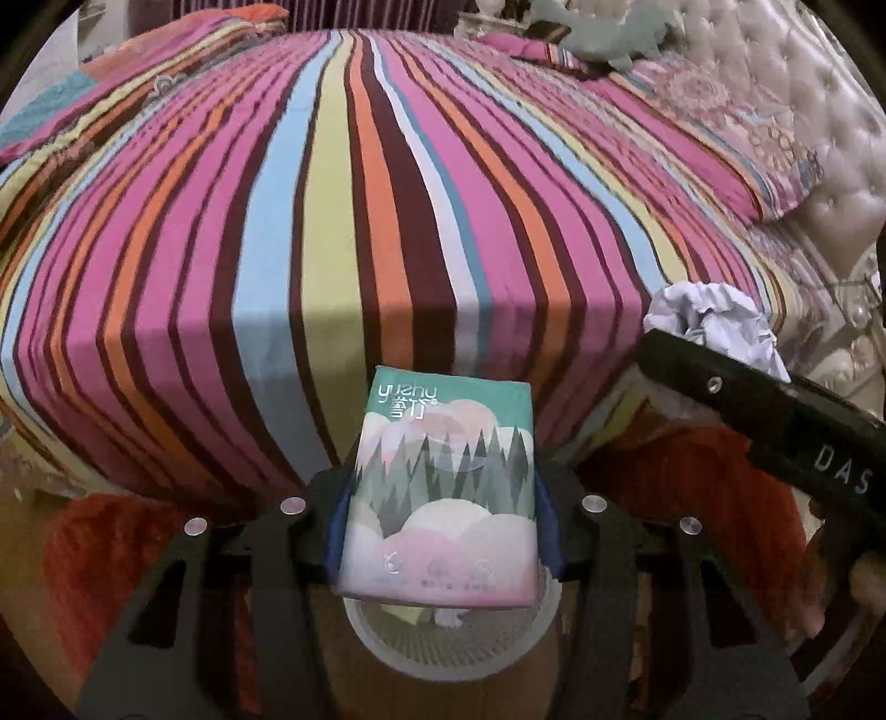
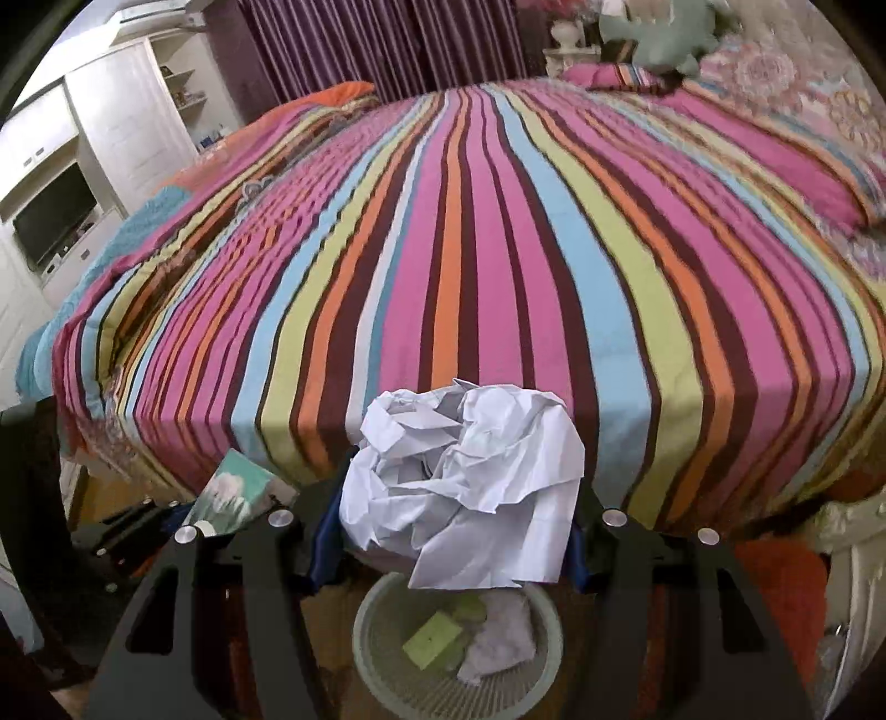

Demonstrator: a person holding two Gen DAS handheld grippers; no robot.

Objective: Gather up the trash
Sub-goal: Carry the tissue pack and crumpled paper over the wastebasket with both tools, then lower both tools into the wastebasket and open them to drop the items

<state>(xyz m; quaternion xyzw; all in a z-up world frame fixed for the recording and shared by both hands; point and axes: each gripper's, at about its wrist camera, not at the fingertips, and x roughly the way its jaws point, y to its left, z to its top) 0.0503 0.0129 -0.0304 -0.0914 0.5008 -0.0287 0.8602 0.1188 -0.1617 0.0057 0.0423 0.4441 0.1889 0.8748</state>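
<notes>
The left claw [image 1: 440, 531] grips a tissue pack [image 1: 440, 487], the right claw [image 2: 454, 531] a crumpled paper ball [image 2: 462, 487], both poised over the mesh wastebasket [image 2: 368, 615] beside the bed's [image 2: 498, 249] near edge, apparently for dropping.

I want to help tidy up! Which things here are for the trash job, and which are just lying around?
For the job:
- tissue pack, held in the left gripper
- crumpled paper, held in the right gripper
- waste basket below them

Just lying about:
- striped bedspread
- pillow
- green soft toy
- television
</notes>
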